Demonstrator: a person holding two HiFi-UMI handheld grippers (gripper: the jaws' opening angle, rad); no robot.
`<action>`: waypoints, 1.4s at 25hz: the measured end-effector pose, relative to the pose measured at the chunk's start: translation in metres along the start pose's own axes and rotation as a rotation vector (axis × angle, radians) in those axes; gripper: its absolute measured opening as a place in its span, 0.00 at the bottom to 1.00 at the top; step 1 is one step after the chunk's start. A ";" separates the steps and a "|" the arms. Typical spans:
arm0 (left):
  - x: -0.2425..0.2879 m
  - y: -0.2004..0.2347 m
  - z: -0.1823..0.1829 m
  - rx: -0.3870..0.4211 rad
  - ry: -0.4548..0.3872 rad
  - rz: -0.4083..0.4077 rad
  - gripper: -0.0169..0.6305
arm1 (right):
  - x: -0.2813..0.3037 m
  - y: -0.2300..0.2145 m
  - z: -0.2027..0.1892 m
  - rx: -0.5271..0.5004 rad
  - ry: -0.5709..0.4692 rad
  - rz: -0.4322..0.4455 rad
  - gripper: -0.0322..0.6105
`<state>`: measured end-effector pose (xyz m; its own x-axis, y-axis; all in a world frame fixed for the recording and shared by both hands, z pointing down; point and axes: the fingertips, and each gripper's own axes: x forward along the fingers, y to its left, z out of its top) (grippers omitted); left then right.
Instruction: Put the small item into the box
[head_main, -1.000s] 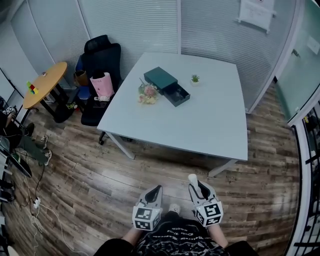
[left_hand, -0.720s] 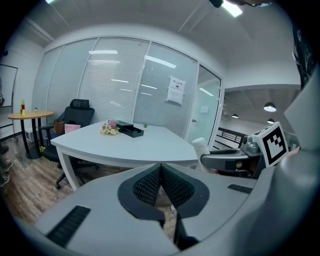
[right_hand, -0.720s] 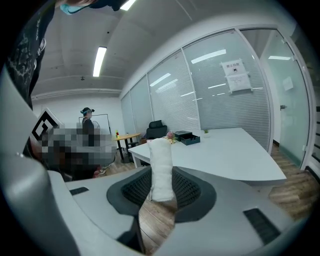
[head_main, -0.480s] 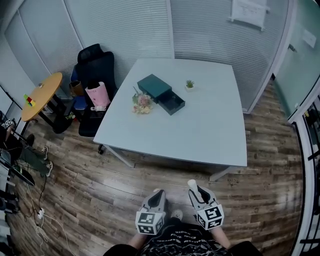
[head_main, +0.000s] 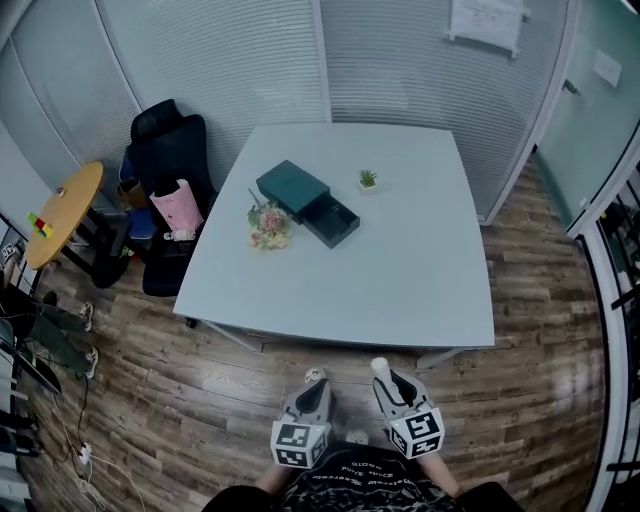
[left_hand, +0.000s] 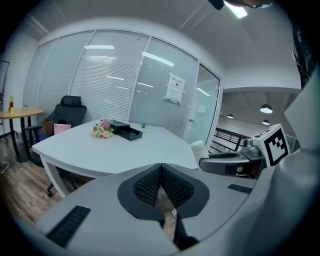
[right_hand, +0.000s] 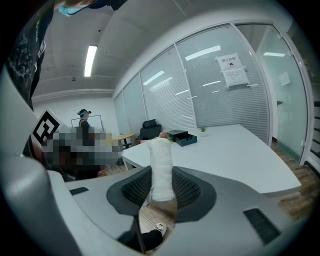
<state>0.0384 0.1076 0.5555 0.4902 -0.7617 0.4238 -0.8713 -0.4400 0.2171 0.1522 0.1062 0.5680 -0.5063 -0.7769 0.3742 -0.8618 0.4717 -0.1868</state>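
Observation:
A dark green box (head_main: 292, 189) with its drawer (head_main: 333, 221) pulled out lies on the white table (head_main: 400, 280), far ahead of both grippers. My right gripper (head_main: 386, 376) is shut on a small white roll (right_hand: 161, 169), which sticks up past the jaws. This roll (head_main: 380, 368) also shows in the head view. My left gripper (head_main: 314, 381) is shut with nothing between its pads (left_hand: 150, 186). Both grippers hang over the wooden floor, short of the table's near edge. In the right gripper view the box (right_hand: 182, 136) sits far off on the table.
A bunch of flowers (head_main: 267, 226) lies left of the box and a tiny potted plant (head_main: 368, 179) stands behind it. A black office chair (head_main: 160, 150) with a pink bag (head_main: 176, 207) stands left of the table, a round wooden table (head_main: 62, 198) further left. Glass walls (head_main: 400, 70) close the back.
The table and box have drifted down and left in the head view as the person walks toward them. Both grippers keep their places and grips.

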 end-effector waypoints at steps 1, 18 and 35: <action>0.008 0.006 0.006 0.006 0.000 -0.010 0.05 | 0.008 -0.002 0.005 0.002 -0.004 -0.009 0.26; 0.121 0.116 0.107 0.099 -0.005 -0.203 0.05 | 0.141 -0.026 0.082 0.030 -0.029 -0.175 0.26; 0.162 0.187 0.134 0.064 -0.004 -0.185 0.05 | 0.221 -0.052 0.150 0.052 -0.093 -0.177 0.26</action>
<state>-0.0424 -0.1616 0.5468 0.6420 -0.6666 0.3787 -0.7634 -0.6018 0.2349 0.0803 -0.1523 0.5244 -0.3451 -0.8821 0.3206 -0.9370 0.3038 -0.1727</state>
